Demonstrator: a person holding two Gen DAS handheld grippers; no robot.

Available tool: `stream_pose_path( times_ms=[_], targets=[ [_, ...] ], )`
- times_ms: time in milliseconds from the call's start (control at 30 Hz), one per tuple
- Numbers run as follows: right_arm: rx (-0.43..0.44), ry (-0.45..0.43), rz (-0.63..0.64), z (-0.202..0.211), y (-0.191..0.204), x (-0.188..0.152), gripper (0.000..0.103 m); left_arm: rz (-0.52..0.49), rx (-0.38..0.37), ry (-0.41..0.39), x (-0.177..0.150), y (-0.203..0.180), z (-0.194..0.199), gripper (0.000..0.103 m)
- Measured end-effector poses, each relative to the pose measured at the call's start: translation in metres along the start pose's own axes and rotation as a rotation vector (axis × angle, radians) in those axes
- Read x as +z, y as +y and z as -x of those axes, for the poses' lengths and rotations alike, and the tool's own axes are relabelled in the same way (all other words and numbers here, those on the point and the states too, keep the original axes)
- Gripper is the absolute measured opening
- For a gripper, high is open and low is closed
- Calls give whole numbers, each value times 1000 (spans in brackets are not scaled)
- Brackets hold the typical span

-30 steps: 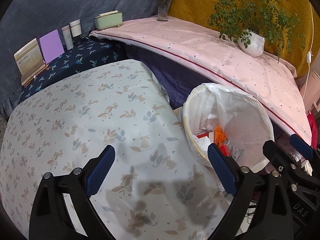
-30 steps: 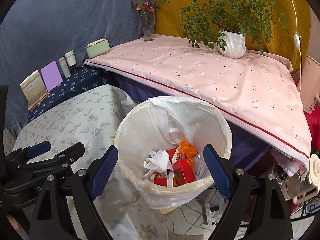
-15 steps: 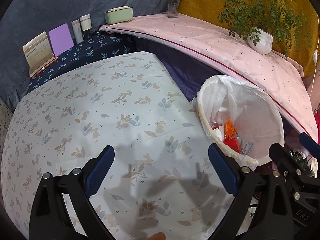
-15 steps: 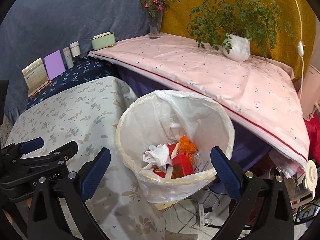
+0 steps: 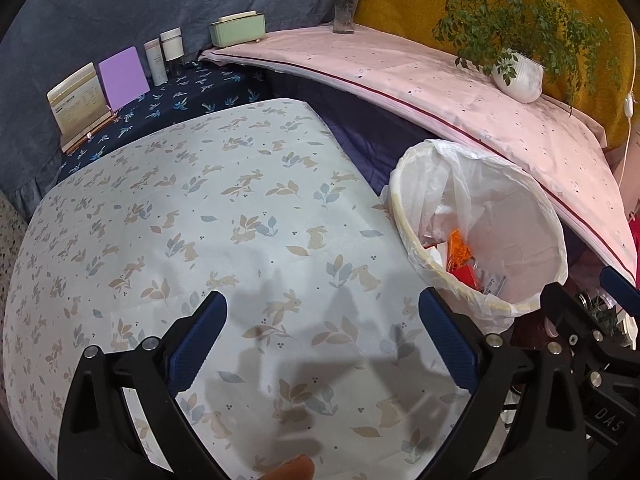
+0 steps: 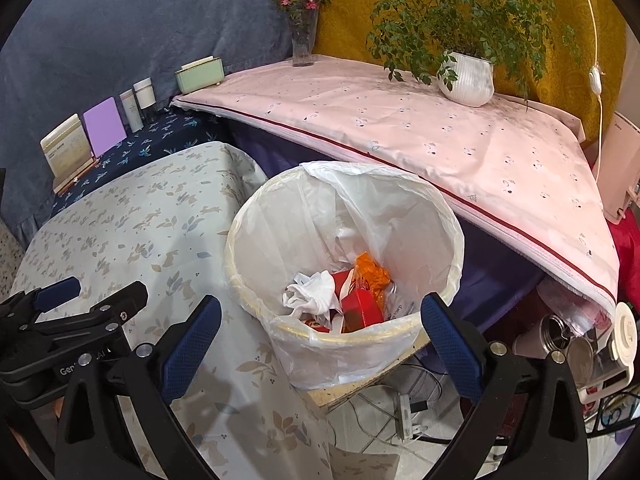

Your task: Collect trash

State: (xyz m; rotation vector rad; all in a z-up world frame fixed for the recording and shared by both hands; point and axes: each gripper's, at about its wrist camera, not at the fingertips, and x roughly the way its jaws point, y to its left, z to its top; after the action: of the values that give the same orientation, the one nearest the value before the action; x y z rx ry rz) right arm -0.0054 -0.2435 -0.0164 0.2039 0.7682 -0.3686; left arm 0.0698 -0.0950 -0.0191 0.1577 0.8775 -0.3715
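Note:
A round bin lined with a white bag (image 6: 404, 216) stands beside the leaf-print table (image 6: 132, 232). Trash lies in it: crumpled white paper (image 6: 310, 294), a red box (image 6: 362, 306) and an orange wrapper (image 6: 370, 270). My right gripper (image 6: 320, 344) is open and empty, just in front of the bin's near rim. My left gripper (image 5: 322, 340) is open and empty above the table (image 5: 200, 208); the bin (image 5: 516, 220) is to its right. No loose trash shows on the table.
A pink-covered shelf (image 6: 400, 120) runs behind the bin with a potted plant (image 6: 466, 76), flower vase (image 6: 302, 46) and green box (image 6: 200, 74). Cards and bottles (image 5: 120, 76) stand on a dark blue ledge. Cables and a power strip (image 6: 408, 416) lie on the floor.
Both grippers have drawn back and a little left from the bin, so more of the table shows. Both stay open and empty.

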Motion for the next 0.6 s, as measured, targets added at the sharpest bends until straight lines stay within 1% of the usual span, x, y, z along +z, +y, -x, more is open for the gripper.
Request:
stream_pose_path(
  times_ms=[267,400,600],
  targets=[
    [-22,4,-4,6,-7,-2,96,-12,-8,-6,-2,-9,7,94],
    [-39,18,-1,7,-10,-4,96,-3,-4,-1,-3,-12,9,95],
    [-54,10,1,13,-14,-6,96,-4,3,-8,-3,-15,12,95]
  ],
)
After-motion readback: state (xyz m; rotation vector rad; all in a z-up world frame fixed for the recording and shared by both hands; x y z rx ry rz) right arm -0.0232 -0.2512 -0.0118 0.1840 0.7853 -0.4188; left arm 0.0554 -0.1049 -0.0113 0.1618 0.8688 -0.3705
